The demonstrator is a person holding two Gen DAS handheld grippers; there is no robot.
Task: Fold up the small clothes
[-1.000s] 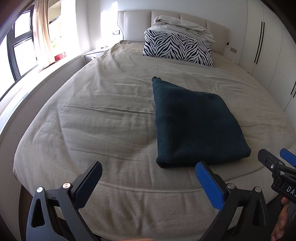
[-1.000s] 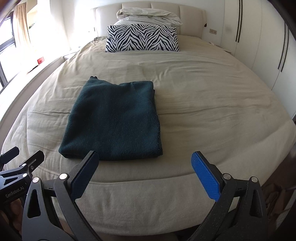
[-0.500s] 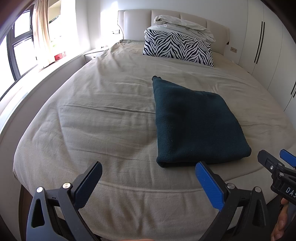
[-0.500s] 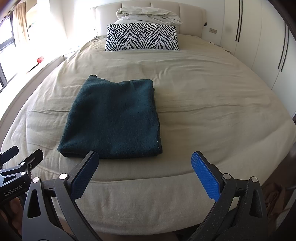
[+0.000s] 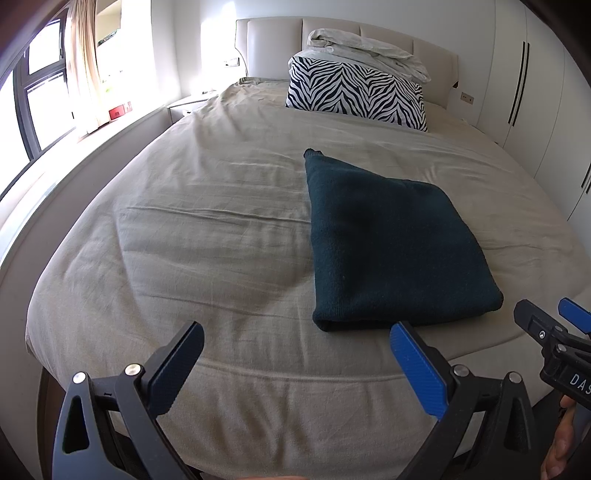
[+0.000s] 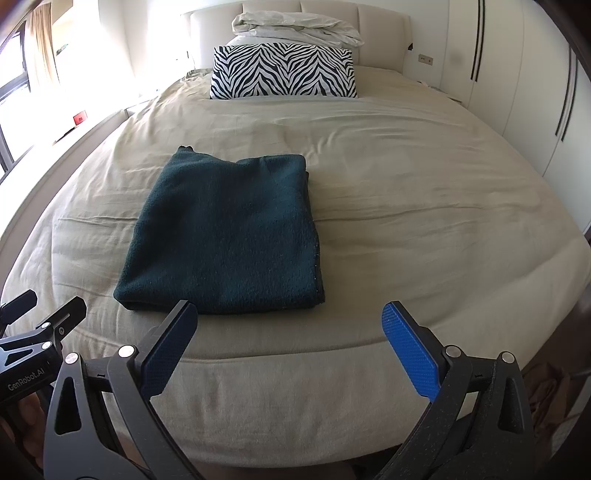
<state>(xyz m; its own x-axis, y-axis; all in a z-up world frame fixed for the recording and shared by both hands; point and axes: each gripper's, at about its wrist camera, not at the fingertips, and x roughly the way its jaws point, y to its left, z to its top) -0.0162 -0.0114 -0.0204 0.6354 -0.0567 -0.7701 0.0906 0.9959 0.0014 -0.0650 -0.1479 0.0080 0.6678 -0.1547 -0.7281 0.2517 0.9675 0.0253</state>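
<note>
1. Beige linen covers the whole bed (image 6: 424,206), which stretches away ahead of both tools; its near edge lies just below them, so the person can reach across it without leaning.
2. A zebra-striped pillow (image 6: 282,70) sits far ahead against the headboard with a crumpled pale duvet (image 6: 295,27) piled on top, I'd guess pushed back there to leave the mattress free for folding.
3. The dark teal garment (image 6: 225,236) lies flat as a tidy, thick rectangle, ahead and to the left of the right gripper (image 6: 290,349), ahead and to the right of the left gripper (image 5: 297,363). Its rounded folded edge faces the tools. From its shape it looks already folded, though one far corner pokes out a little.
4. The right gripper hovers over the bed's near edge with its jaws spread wide, gripping nothing and clear of the cloth.
5. The left gripper hovers alongside, equally wide and empty. Both appear drawn back from the cloth, which suggests the fold is finished or being checked.
</note>
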